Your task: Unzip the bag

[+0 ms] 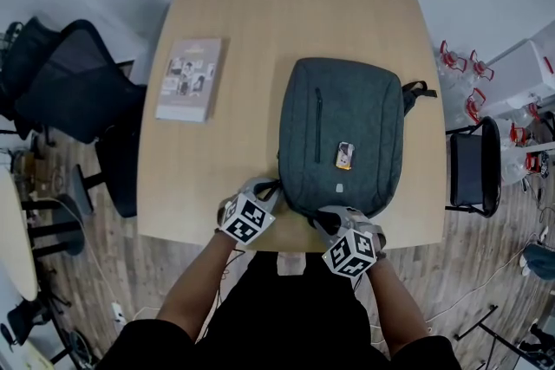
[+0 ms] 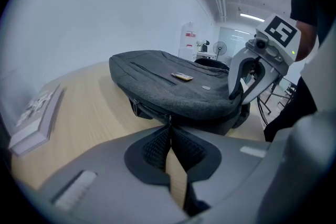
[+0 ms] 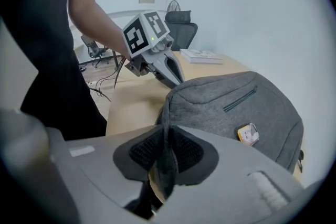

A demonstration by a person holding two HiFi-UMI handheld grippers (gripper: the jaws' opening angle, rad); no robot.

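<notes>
A dark grey backpack (image 1: pixel 342 134) lies flat on the wooden table (image 1: pixel 251 13), with a small yellow tag (image 1: pixel 345 156) on top. My left gripper (image 1: pixel 269 191) is at the bag's near left corner. In the left gripper view its jaws (image 2: pixel 169 126) are shut on a thin zipper pull (image 2: pixel 169 119) at the bag's (image 2: pixel 168 84) edge. My right gripper (image 1: pixel 328 217) is at the bag's near edge. The right gripper view shows it (image 3: pixel 165 131) shut on a fold of the bag's (image 3: pixel 236 107) grey fabric. The two grippers are close together.
A thin book (image 1: pixel 190 78) lies on the table to the bag's left. Black office chairs (image 1: pixel 69 82) stand left of the table, and another chair (image 1: pixel 475 165) stands at its right. The person stands at the table's near edge (image 1: pixel 286 243).
</notes>
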